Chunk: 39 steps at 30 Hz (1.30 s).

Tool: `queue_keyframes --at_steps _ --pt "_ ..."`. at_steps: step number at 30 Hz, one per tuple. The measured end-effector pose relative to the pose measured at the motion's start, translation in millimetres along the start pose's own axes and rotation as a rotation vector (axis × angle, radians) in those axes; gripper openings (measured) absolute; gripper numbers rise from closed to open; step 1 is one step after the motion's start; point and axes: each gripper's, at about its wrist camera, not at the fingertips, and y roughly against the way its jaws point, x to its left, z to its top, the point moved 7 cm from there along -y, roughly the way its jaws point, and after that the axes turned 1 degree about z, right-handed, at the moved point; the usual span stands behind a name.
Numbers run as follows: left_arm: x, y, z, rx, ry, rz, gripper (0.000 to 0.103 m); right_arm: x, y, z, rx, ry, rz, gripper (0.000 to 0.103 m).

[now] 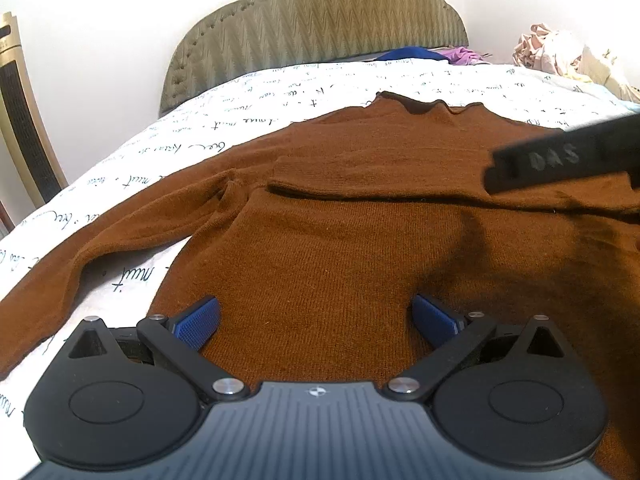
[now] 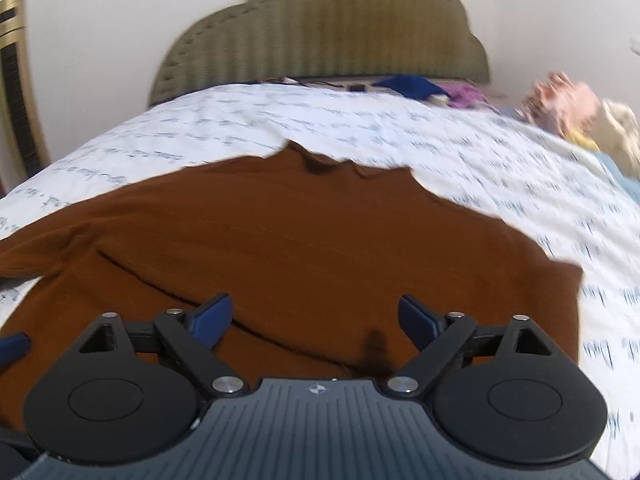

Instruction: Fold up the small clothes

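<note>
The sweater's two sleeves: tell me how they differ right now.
The left sleeve lies stretched out sideways onto the white bedsheet, away from the body of the brown sweater. The right sleeve is folded across the chest, its cuff end lying on the sweater itself. The left sleeve lies flat and single; the right forms a layered ridge. Both are the same brown knit.

The sweater lies flat on the bedsheet, collar toward the headboard, one sleeve folded across its chest and the other stretched out to the left. A heap of clothes sits on the bed's far right, behind the sweater. Both grippers, left and right, hang over the sweater's near part.
</note>
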Motion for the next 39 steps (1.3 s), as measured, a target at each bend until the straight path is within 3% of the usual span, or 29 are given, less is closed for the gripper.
queue_keyframes --at_steps 5,12,26,32,39 --pt "1.5 -1.3 -0.6 -0.001 -0.002 0.004 0.103 -19.8 -4.0 -21.5 0.035 -0.064 -0.012 0.091" --pt "-0.7 1.3 -1.2 -0.005 -0.013 0.019 0.103 -21.4 -7.4 -37.0 0.003 -0.055 -0.018 0.102" --pt "19.2 17.5 -3.3 0.027 0.013 0.090 0.103 -17.8 -8.7 -38.6 -0.013 -0.051 -0.014 0.103" --pt "64.6 51.0 -2.2 -0.004 0.076 0.172 0.103 -13.8 -5.8 -38.3 -0.024 -0.038 -0.016 0.103" --pt "150.4 81.4 -21.9 0.031 0.277 0.303 0.103 5.9 0.5 -34.9 -0.035 0.048 -0.019 0.103"
